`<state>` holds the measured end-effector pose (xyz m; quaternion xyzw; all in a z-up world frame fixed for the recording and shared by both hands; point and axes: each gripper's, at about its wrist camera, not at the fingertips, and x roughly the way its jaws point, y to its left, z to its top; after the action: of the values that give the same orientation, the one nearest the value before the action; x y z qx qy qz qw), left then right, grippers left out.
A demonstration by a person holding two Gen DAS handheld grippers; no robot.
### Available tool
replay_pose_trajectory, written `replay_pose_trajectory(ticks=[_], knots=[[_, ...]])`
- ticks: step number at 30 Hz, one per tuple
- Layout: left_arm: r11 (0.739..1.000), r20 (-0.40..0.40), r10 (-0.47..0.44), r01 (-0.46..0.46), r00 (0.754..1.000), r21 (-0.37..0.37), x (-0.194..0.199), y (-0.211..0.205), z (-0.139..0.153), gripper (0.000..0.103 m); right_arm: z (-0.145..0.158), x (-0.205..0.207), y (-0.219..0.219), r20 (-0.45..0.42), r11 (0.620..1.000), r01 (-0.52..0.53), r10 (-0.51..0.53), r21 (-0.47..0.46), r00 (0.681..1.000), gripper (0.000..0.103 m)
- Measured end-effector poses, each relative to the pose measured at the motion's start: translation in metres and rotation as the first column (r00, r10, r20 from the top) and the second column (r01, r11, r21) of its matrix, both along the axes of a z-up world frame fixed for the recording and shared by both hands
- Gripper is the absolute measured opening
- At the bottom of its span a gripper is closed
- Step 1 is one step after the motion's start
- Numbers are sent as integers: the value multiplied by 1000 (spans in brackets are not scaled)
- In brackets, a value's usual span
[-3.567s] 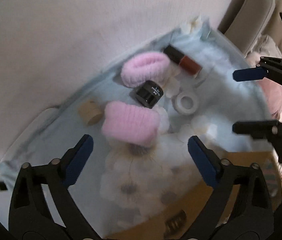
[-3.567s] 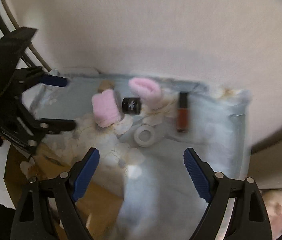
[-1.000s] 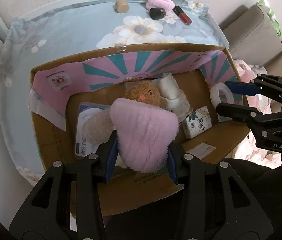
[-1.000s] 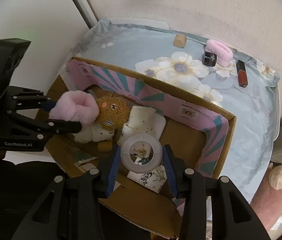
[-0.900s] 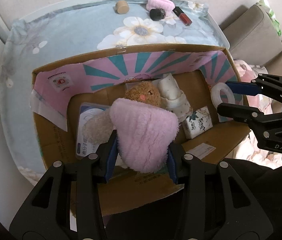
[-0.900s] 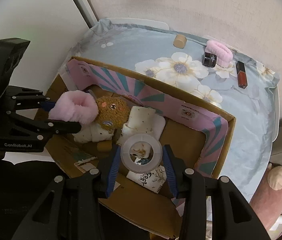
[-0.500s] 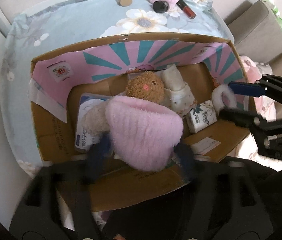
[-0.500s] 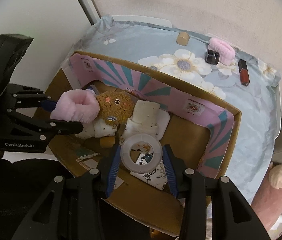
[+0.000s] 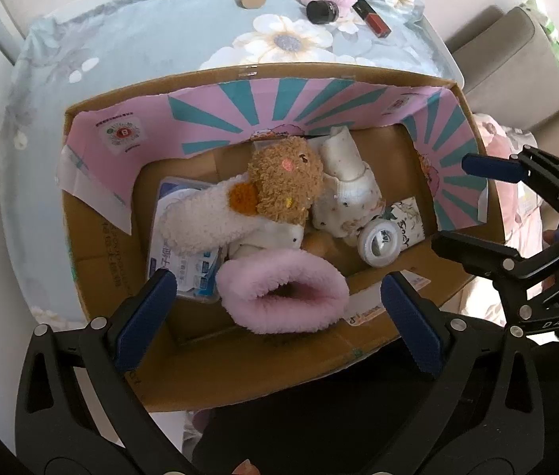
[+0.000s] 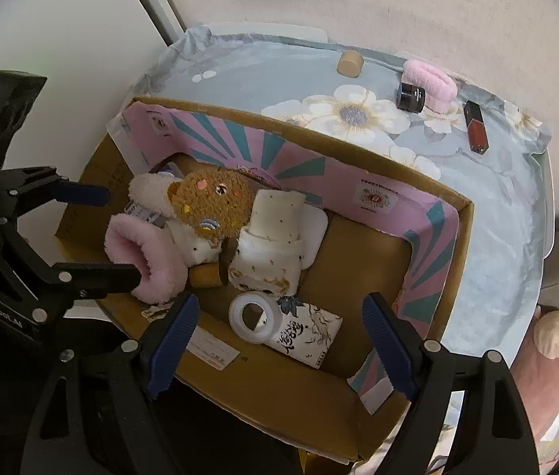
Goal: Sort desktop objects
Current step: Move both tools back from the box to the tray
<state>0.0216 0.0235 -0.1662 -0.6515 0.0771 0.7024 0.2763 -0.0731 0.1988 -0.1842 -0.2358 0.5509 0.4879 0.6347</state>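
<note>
Now both drop: left gripper (image 9: 279, 308) hangs wide and empty, pink wristband (image 9: 283, 291) fallen into the cardboard box (image 9: 239, 372); right gripper (image 10: 279, 332) is opening, tape roll (image 10: 254, 316) released inside. 4 items remain on the table.

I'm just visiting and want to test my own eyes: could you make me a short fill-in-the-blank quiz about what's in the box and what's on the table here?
1. The fluffy pink cuff lies inside the cardboard ____.
2. The white tape roll leans against a small packet printed in black and ____.
3. On the flowered cloth, the black jar sits right beside a pink fluffy ____.
4. Between the fingers of the left gripper there is ____ held.

Missing words: box; white; band; nothing
</note>
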Motion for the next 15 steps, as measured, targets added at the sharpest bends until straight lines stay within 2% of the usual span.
replay_pose_trajectory(ticks=[9,15], knots=[[1000,-19,19,-18,1000,7,-16,-9,14,103,11,6,8,45,1000,-4,3,4,999,82],[999,-61,37,-36,997,18,-34,-14,31,103,25,19,11,16,998,37,-37,47,999,82]])
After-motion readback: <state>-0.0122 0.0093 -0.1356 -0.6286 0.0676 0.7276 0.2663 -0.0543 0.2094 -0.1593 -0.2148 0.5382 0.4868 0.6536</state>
